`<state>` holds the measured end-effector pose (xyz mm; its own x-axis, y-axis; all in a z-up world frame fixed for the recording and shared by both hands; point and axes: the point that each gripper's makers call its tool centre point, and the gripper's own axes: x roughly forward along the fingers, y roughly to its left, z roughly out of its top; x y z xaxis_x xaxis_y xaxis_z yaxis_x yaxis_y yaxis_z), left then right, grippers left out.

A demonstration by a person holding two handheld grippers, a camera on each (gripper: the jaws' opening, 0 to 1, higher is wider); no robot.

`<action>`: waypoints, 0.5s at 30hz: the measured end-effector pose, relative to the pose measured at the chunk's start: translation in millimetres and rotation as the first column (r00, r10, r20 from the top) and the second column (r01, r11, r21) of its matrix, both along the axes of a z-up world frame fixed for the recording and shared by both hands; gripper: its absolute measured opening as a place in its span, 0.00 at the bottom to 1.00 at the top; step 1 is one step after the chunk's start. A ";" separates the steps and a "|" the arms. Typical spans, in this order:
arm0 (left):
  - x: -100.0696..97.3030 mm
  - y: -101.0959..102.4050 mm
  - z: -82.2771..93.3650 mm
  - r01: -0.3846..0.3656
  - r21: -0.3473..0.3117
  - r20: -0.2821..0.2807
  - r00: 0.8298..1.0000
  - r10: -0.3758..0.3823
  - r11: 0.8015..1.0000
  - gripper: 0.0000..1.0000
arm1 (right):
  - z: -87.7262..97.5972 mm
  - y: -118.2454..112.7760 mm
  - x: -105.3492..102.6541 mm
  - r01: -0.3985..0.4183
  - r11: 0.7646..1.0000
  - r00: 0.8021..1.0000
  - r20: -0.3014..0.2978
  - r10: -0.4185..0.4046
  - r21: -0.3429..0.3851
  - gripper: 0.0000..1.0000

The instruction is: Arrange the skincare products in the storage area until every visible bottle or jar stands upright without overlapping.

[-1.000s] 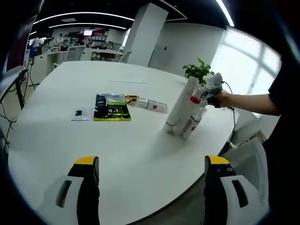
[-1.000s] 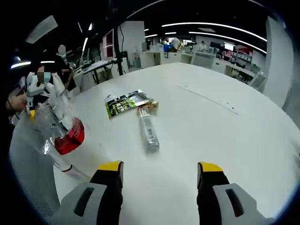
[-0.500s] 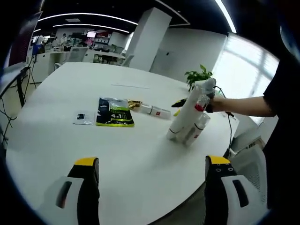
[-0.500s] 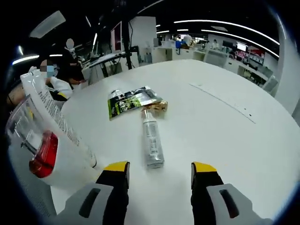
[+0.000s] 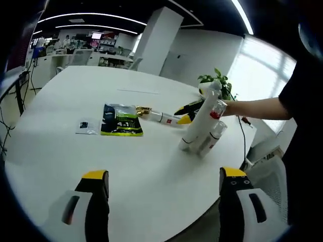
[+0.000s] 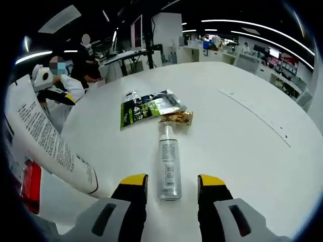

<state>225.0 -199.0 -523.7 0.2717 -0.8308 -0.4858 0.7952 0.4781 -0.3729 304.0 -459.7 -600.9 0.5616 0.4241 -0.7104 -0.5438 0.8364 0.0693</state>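
Note:
A clear bottle [image 6: 168,166] lies flat on the white table [image 6: 242,146], its cap toward a gold wrapper [image 6: 176,118]. My right gripper [image 6: 172,180] is open, one jaw on each side of the bottle's near end, not touching it. In the left gripper view the right gripper [image 5: 184,115] reaches in beside the same lying bottle [image 5: 164,118]. A tall white tube [image 5: 199,121] stands cap-down and leaning, with a red-capped clear bottle [image 5: 212,136] against it. My left gripper [image 5: 164,173] hangs open over bare table, well short of everything.
A green packet [image 5: 120,120] and a small sachet [image 5: 85,126] lie flat left of the bottle. A potted plant [image 5: 214,80] stands at the table's far edge. The white tube [image 6: 48,143] looms close on the right gripper's left. People [image 6: 55,85] sit beyond the table.
The right gripper has come forward to the lying bottle and now straddles its near end, jaws slightly narrower. The left gripper and the standing tube have stayed put.

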 end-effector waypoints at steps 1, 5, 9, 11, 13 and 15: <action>0.3 -0.2 0.0 -0.001 -0.001 -0.001 1.000 0.001 1.000 0.83 | 0.0 2.0 1.4 -0.010 1.000 1.000 -0.002 0.010 -0.002 0.36; 1.2 -0.5 -0.9 -0.005 0.000 -0.005 1.000 0.005 1.000 0.81 | -0.9 12.6 8.9 -0.053 0.999 0.999 -0.009 0.053 -0.002 0.32; 0.3 -0.1 -0.9 -0.003 -0.008 -0.007 1.000 0.003 1.000 0.76 | -3.5 22.1 14.4 -0.091 0.996 0.996 -0.019 0.091 -0.020 0.26; -0.4 -0.2 -0.5 -0.004 -0.014 -0.011 1.000 0.004 1.000 0.75 | -5.5 24.2 17.7 -0.099 0.995 0.995 -0.023 0.099 -0.030 0.23; -0.6 0.2 -1.5 -0.006 -0.011 -0.013 1.000 0.006 1.000 0.75 | -6.3 22.4 20.2 -0.090 0.994 0.995 -0.040 0.088 -0.055 0.19; 0.2 1.0 -1.8 -0.010 -0.011 -0.014 1.000 0.010 1.000 0.75 | -7.2 23.9 22.2 -0.092 0.994 0.995 -0.043 0.090 -0.053 0.18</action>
<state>225.3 -198.0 -525.5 0.2735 -0.8334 -0.4803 0.7849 0.4820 -0.3894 326.2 -435.8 -608.1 0.4929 0.4319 -0.7553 -0.6158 0.7865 0.0479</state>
